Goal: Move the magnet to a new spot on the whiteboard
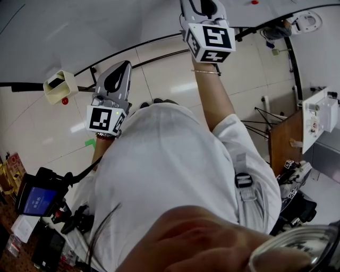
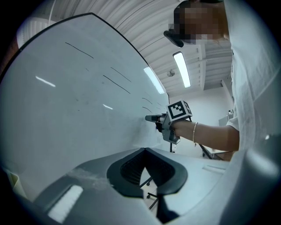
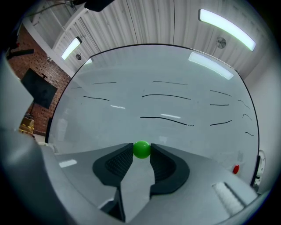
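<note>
In the right gripper view, a small round green magnet (image 3: 141,149) is pinched between the jaw tips of my right gripper (image 3: 141,151), against the whiteboard (image 3: 158,101). Thin black lines are drawn on the board. The head view shows the right gripper (image 1: 201,5) raised to the whiteboard (image 1: 79,32) at the top edge, with its tips cut off there. Lower and to the left, my left gripper (image 1: 124,66) is shut and empty, pointing at the board's bottom edge. In the left gripper view its jaws (image 2: 145,149) meet at the tips, and the right gripper (image 2: 154,117) touches the board (image 2: 79,110) ahead.
A red magnet (image 3: 235,169) sits low on the board's right side. A cream holder (image 1: 59,85) with a red magnet (image 1: 65,100) under it hangs at the board's lower left. A wooden table (image 1: 284,138) and a white box (image 1: 319,114) stand to the right.
</note>
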